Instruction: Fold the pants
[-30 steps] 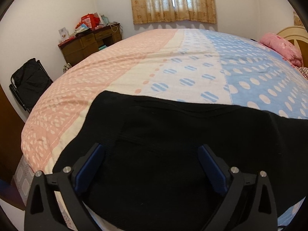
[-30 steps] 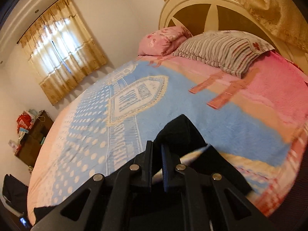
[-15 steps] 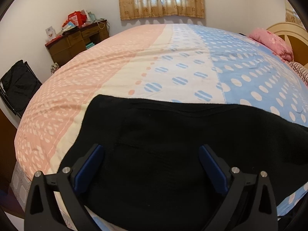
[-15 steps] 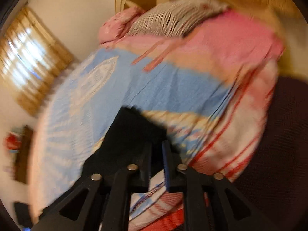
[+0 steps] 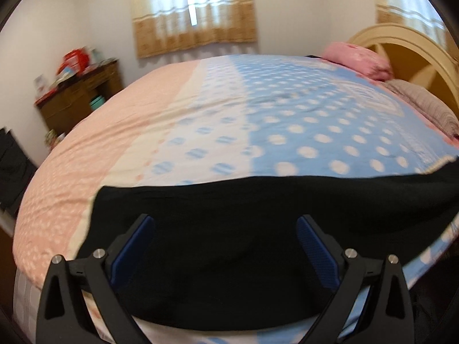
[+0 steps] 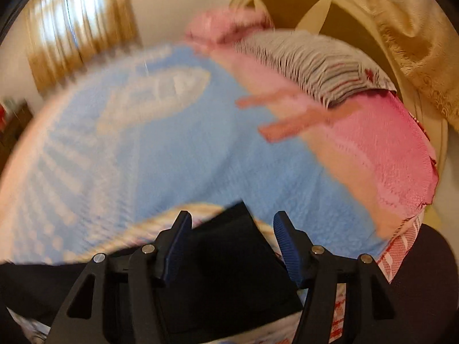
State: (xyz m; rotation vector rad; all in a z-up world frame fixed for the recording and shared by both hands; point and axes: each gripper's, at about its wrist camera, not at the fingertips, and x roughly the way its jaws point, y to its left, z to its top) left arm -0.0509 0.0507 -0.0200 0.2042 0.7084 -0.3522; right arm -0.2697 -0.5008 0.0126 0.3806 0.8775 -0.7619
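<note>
Two hand-held grippers at the bottom of both frames, each with jaws spread apart. Left hand-held gripper (image 5: 225,246) wide open over the black pants (image 5: 229,243), gripping nothing, just as half a second ago. Right hand-held gripper (image 6: 231,246) newly parted: clamped on a pinch of dark cloth a moment back, now loose, with the pants' end (image 6: 229,272) lying between and below the blue pads (image 6: 175,246). By the look of it, a release: that end set down near the bed's lower right edge, so one fold or a straightening pull probably finished.

Further up, pants stretched as a dark band across the lower third of the left view, flat on the bedspread (image 5: 287,120). Beyond, striped pillow (image 6: 315,63) and pink pillow (image 5: 355,60) at the upper right, before the headboard (image 6: 301,5). Farthest off, curtains (image 5: 195,11) at top centre and a wooden dresser (image 5: 77,100) at the left. Heavy blur in the right view, so finer creases beyond telling.
</note>
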